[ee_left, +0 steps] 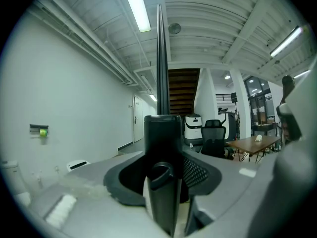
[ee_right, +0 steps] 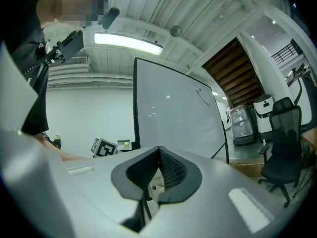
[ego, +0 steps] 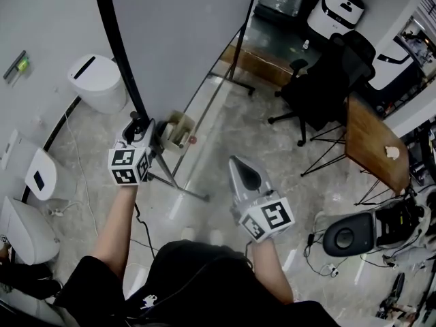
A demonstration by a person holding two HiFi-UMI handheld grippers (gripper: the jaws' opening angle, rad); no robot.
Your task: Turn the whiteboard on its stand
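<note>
Tall white whiteboard with a black metal frame stands upright ahead of both grippers, on a thin grey metal stand below them. We judge the board stiff, bulky but fairly light, with a slick face, so it is best taken by the black frame edge. Left gripper pinches that edge, arm reached forward, tips dipping slightly. Right gripper has its jaws pressed together, empty. It is held level, with the board up and to its left, well apart.

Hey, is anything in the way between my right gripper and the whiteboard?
Nothing visible. The right gripper, jaws together, faces the whiteboard across open air; only the stand's legs run along the floor below. The left gripper is clamped on the board's black frame edge.
</note>
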